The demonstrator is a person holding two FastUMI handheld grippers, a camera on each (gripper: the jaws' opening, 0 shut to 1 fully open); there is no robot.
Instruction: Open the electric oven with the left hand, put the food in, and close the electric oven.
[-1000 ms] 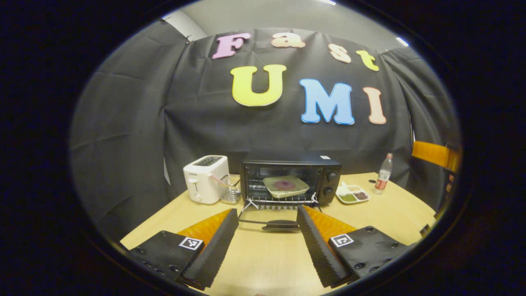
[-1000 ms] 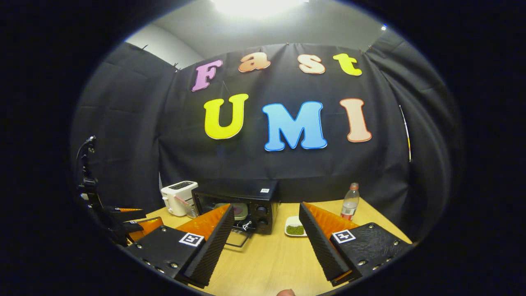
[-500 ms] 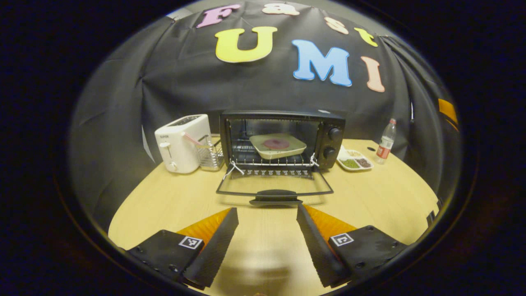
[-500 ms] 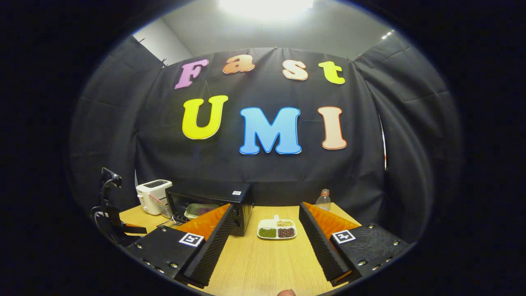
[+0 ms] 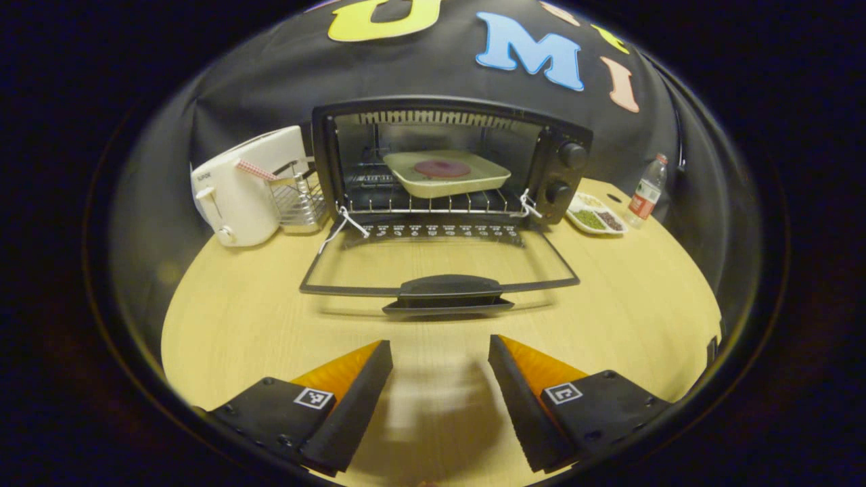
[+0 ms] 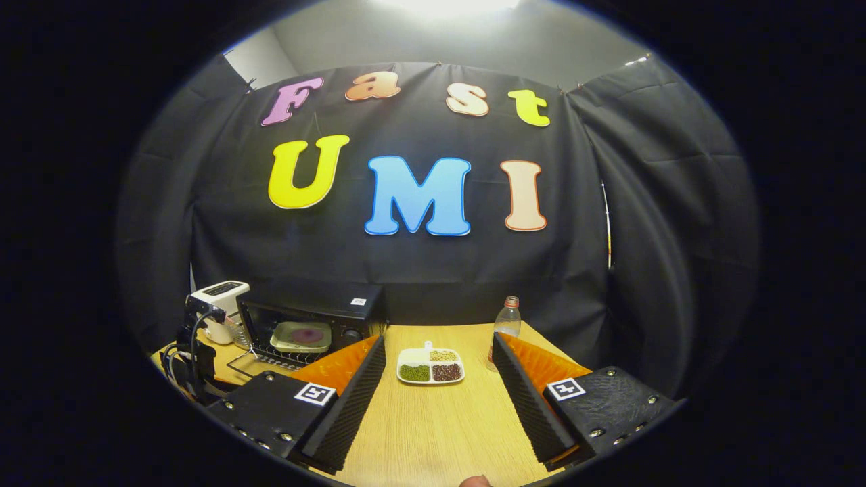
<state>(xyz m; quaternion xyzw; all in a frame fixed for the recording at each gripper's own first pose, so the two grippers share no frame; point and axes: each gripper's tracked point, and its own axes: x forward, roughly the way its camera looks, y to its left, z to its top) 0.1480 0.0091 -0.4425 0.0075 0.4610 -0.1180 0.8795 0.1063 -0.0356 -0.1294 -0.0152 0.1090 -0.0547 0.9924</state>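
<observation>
Wooden table [image 5: 609, 297] holds the oven [image 5: 446, 162], door [image 5: 440, 270] dropped flat, food [image 5: 443, 169] on its dish [image 5: 446, 181] inside. Left gripper [image 5: 440, 379] and right gripper [image 6: 436, 379] both spread, grasping nothing.

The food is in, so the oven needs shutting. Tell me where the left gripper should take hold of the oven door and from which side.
Grip the dark handle bar at the free front edge of the oven door, which lies folded down flat over the table. Come in low from the front, where the open left gripper already faces it, probably one finger above and one under the bar, then swing it up toward the oven.
</observation>
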